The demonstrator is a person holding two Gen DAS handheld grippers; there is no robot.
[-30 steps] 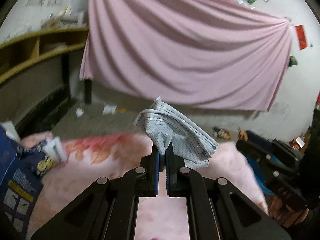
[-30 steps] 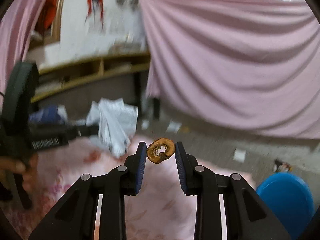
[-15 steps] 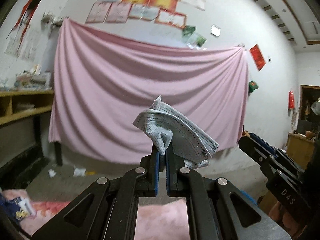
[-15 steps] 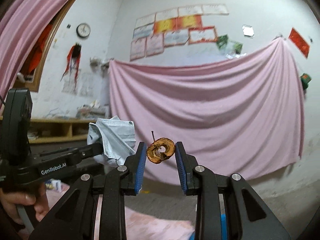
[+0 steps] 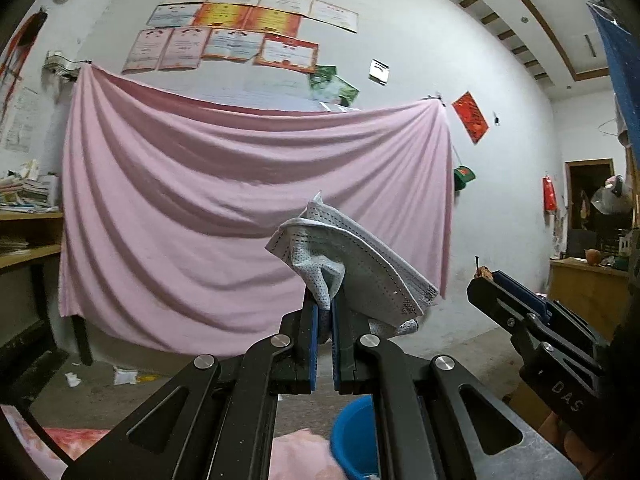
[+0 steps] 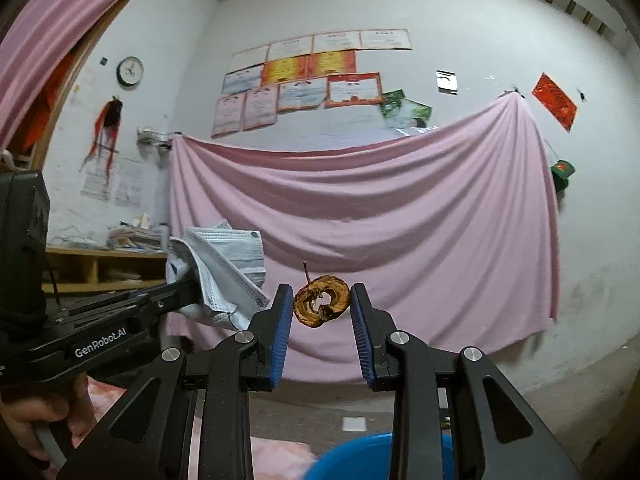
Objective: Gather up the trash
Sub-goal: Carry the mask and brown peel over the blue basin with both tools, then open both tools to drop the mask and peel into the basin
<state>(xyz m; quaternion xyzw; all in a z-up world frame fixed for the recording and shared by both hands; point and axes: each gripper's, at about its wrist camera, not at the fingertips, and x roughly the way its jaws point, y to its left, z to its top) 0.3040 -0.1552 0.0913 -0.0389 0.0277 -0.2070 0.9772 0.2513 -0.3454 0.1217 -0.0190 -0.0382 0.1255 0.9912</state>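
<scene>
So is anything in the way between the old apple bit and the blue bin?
Nothing visible is. The right gripper holds the dried apple core up in the air, and the blue bin peeks in right below it. Only open air shows between them. The face mask hangs off to the side.

The face mask (image 5: 352, 268) is thin matt woven cloth; the apple core (image 6: 321, 301) dry, wrinkled; the sheet (image 5: 240, 208) soft cloth; the bowl (image 5: 354, 436) smooth plastic.

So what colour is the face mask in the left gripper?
Pale grey-blue face mask with dotted seams, clearest in the left wrist view.
</scene>
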